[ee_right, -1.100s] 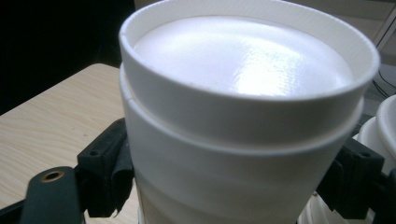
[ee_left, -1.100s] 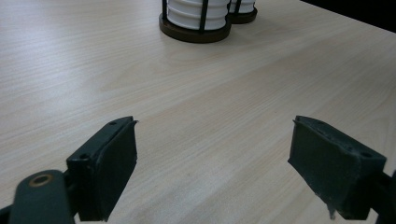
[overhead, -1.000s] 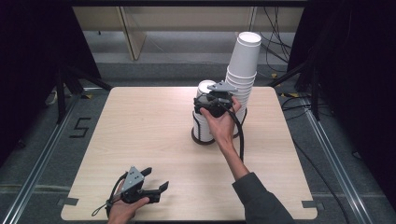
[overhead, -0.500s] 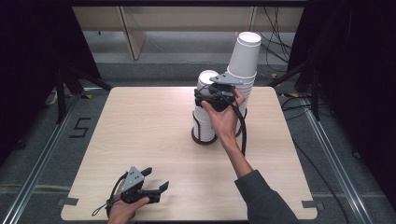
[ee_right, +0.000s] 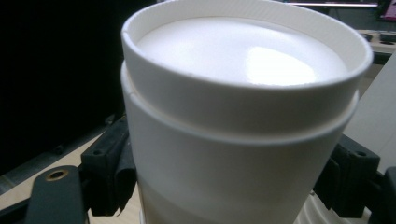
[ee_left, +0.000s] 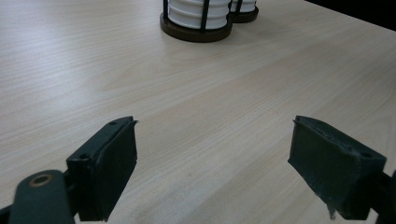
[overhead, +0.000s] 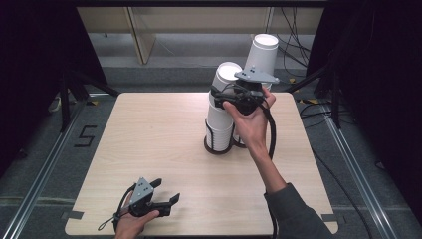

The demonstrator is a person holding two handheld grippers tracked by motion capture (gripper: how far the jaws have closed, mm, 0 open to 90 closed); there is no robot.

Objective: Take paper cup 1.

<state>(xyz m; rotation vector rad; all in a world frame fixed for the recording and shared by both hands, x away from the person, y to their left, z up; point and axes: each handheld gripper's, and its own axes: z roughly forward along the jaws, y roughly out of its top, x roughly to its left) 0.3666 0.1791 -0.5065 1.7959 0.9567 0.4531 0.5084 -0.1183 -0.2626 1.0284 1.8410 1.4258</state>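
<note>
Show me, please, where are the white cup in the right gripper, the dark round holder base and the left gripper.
white cup (ee_right: 233, 140), right gripper view, on its side wall.
holder base (ee_left: 196, 33), left gripper view, on its dark front rim.
left gripper (overhead: 166, 191), high view, between its open jaws.

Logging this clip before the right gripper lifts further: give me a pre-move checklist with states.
1. Right gripper jaws on either side of the top cup: ok.
2. Firm contact of the jaws on that cup: cannot tell.
3. Cup stack seated in its dark holder: ok.
4. Taller stack leans close behind the right hand: not ok.
5. Left gripper open, apart from the stacks, over the table: ok.
</note>
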